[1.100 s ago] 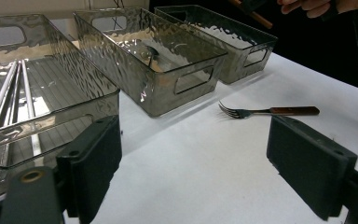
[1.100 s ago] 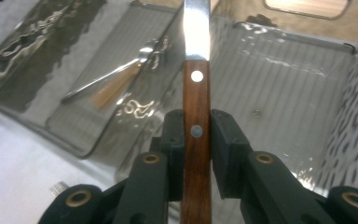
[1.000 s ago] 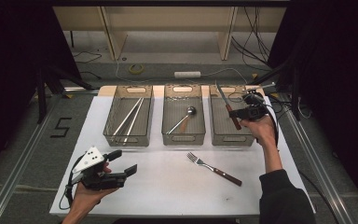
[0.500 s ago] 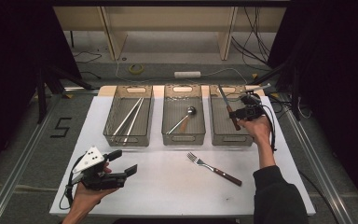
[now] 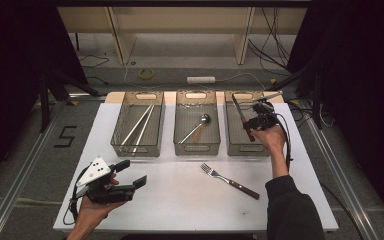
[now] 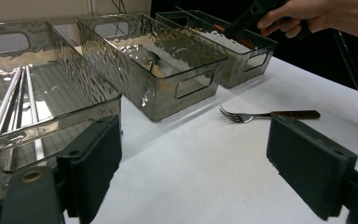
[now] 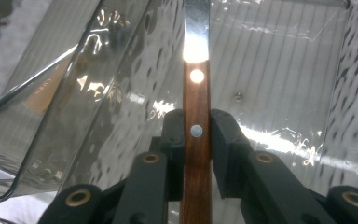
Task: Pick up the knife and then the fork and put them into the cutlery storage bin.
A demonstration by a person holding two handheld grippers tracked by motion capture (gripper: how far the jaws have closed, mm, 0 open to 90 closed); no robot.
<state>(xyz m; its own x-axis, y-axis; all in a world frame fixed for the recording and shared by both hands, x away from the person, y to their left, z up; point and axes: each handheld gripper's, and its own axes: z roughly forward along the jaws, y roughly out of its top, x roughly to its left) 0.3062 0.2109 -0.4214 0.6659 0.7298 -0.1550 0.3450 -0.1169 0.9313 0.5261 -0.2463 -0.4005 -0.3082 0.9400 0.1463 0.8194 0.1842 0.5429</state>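
My right gripper [image 5: 252,124] is shut on a wooden-handled knife [image 5: 241,117], held over the right clear bin [image 5: 231,145]. Its pads clamp the riveted handle [image 7: 196,107], and the steel blade [image 7: 196,28] points into the bin. My left gripper [image 5: 131,175] rests open near the table's front left, nothing between its black pads [image 6: 310,163]. A wooden-handled fork [image 5: 229,180] lies on the white table in front of the bins; the fork [image 6: 266,115] also lies ahead of the left gripper. The middle bin holds a spoon [image 5: 196,126], the left bin chopsticks [image 5: 137,125].
Three clear bins stand in a row at the back of the white table [image 5: 180,200]: left bin [image 5: 135,149], middle bin [image 5: 197,148] and the right one. The left bin's near wall [image 6: 51,135] is close to my left gripper. Cables and shelving lie beyond the table.
My right gripper has sunk a little with the knife, lower over the right bin. The left gripper and the fork have stayed put.
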